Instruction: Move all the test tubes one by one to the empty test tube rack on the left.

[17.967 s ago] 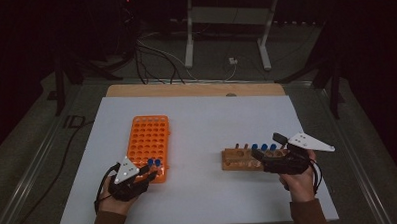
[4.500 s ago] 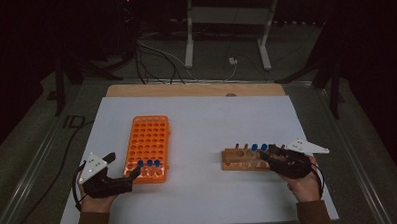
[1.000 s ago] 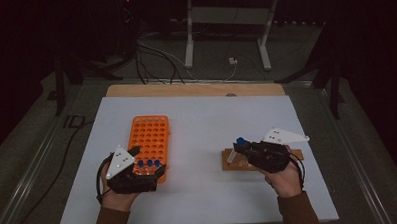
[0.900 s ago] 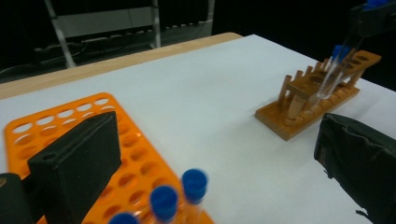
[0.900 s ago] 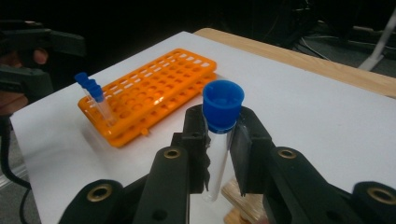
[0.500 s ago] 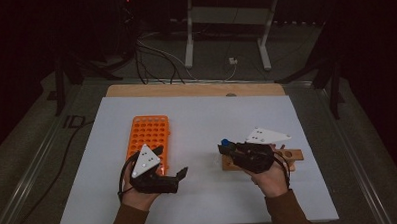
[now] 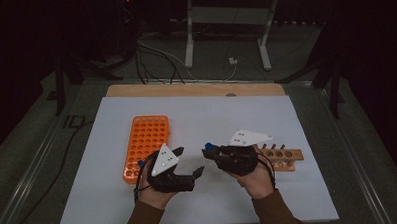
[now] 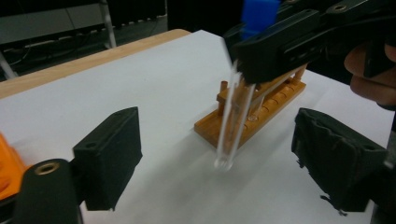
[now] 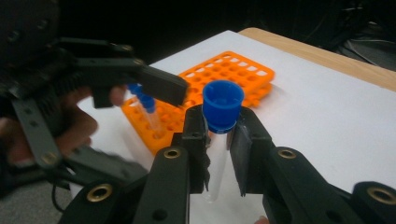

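Jaws of right gripper clamp blue-capped tube (no legible label).

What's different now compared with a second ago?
Both hands have swung toward the middle of the table. The right tongs, shut on a blue-capped tube, carried it left from the wooden rack. The left tongs have just been closing, nothing gripped yet. The orange rack stayed put.
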{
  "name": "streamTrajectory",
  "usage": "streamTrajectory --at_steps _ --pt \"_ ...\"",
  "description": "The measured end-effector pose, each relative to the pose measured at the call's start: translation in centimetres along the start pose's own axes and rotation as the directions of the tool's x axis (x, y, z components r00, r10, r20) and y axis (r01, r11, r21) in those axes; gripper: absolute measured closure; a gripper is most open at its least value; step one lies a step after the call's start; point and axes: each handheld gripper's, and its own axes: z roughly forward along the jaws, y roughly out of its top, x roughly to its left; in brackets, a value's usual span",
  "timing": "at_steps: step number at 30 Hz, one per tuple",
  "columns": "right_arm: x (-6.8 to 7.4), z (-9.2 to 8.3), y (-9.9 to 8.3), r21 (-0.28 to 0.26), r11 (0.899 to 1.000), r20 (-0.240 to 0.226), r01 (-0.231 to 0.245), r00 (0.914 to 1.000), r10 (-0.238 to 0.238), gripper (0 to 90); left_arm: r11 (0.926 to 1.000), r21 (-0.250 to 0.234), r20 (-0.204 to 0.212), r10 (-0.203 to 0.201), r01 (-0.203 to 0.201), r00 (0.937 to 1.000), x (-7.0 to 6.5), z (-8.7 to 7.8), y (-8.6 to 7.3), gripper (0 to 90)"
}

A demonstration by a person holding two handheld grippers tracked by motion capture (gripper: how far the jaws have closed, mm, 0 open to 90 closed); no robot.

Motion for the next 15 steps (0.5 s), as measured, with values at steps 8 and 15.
streamTrajectory --at_steps 8,15 --pt "0.74 0.63 -0.10 0.011 1.000 -0.029 0.012 0.9995 -0.012 76.8 0.9993 0.028 0.014 0.023 -0.024 0.9996 -0.46 0.76 -0.06 54.6" --pt "0.84 0.79 -0.18 0.018 1.000 -0.046 0.006 0.9989 -0.005 76.8 0.9993 0.024 0.044 0.027 -0.028 0.9987 -0.36 0.87 -0.25 69.9"
